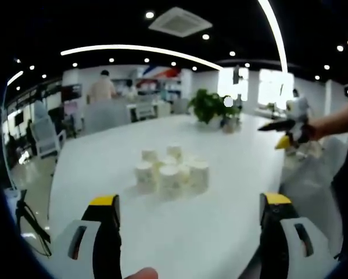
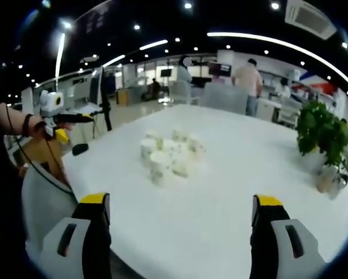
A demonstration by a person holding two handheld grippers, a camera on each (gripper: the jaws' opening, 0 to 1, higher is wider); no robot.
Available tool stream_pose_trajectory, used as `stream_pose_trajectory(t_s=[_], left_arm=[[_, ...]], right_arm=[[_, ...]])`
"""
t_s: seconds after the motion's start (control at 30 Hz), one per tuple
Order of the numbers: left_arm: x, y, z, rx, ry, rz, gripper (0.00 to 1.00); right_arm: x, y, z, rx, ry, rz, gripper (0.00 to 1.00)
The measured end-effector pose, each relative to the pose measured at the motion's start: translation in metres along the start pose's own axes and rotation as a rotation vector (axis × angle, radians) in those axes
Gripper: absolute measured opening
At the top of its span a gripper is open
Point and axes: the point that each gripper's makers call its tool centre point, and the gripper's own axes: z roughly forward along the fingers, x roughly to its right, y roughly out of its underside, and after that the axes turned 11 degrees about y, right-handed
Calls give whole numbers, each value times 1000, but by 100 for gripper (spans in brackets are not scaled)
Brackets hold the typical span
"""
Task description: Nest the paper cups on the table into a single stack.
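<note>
Several white paper cups (image 1: 172,172) stand bunched together, upside down, near the middle of the white table (image 1: 220,226). My left gripper (image 1: 190,212) is open, well short of them, its yellow-tipped jaws wide apart above the near table edge. The right gripper (image 1: 287,132) shows at the right of the left gripper view, held out by an arm. In the right gripper view the cups (image 2: 168,154) sit ahead and slightly left on the table (image 2: 220,215). My right gripper (image 2: 181,209) is open and empty. The left gripper (image 2: 60,125) appears at the far left.
A potted green plant (image 1: 211,107) stands on the far side of the table, seen as well in the right gripper view (image 2: 323,135). People (image 2: 246,78) stand at desks in the background. A white chair (image 1: 46,136) sits left of the table.
</note>
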Motion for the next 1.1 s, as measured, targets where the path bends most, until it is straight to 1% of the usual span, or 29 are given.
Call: stream_pose_trajectory(t_s=[0.23,0.37,0.47,0.7,0.87,0.97,1.1], left_arm=[[-2,1,-2,3,-3,-2,100],[-2,-3,-3,19,-5,-5,100],[-2,-3,-3,13,-4,9,100],[0,-2,0,10,4,0,100],[3,0,2,3,5,-8,100],[5,-1,3,6,3,-9,100],[6,-2,5,8,4,-13,100]], right_arm=[[-1,3,3,-13,-4,1,100],[-1,1,9,-19,-14,-21,100],[1,2,14,-32,-16,-31,100],[7,-3,26,-21,-23,-37,100],[7,-4,37,-30,-42,-33,100],[7,-8,44,-20,-55,-29,98],[5,-4,56,-33,-78,-21,94]])
